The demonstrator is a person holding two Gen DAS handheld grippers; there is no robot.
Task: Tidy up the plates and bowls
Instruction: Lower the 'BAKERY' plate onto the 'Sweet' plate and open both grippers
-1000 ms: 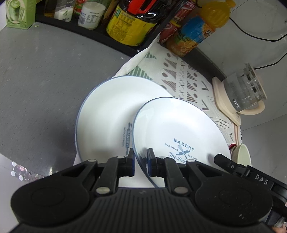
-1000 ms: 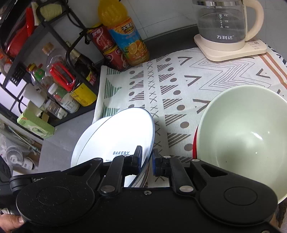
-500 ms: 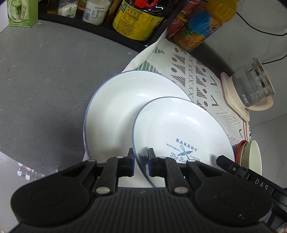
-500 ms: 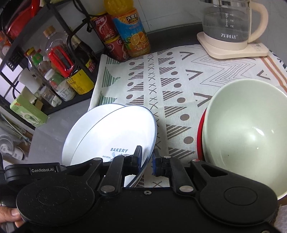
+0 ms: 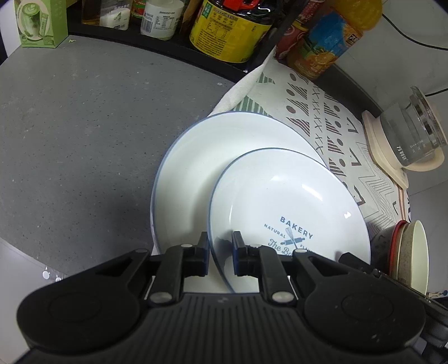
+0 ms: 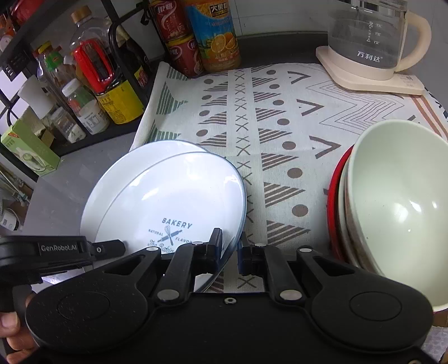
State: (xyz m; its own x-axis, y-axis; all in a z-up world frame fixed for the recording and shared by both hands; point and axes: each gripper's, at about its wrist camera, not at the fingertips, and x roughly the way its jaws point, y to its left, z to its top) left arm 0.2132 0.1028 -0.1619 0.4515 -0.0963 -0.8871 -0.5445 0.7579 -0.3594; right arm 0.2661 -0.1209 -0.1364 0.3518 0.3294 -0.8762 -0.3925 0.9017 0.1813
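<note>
A white blue-rimmed "BAKERY" plate [image 5: 291,201] is held over a second, like plate [image 5: 212,156] that lies at the left edge of the patterned cloth. My left gripper [image 5: 220,253] is shut on the near-left rim of the top plate. My right gripper [image 6: 230,246] is shut on its near-right rim; the plate also shows in the right wrist view [image 6: 179,201], above the lower plate [image 6: 117,179]. A stack of bowls [image 6: 392,201], pale green on top with a red one beneath, stands at the right; it also shows in the left wrist view [image 5: 406,252].
A patterned cloth [image 6: 280,117] covers the counter's middle. A glass kettle on a cream base [image 6: 372,47] stands at the back right. Drink bottles [image 6: 212,36] stand at the back, and a black rack of condiment bottles [image 6: 92,84] at the left. A green box [image 5: 39,22] sits on the grey counter [image 5: 78,134].
Both grippers have carried the top plate leftward and down, so it covers more of the lower plate. Both grips are unchanged.
</note>
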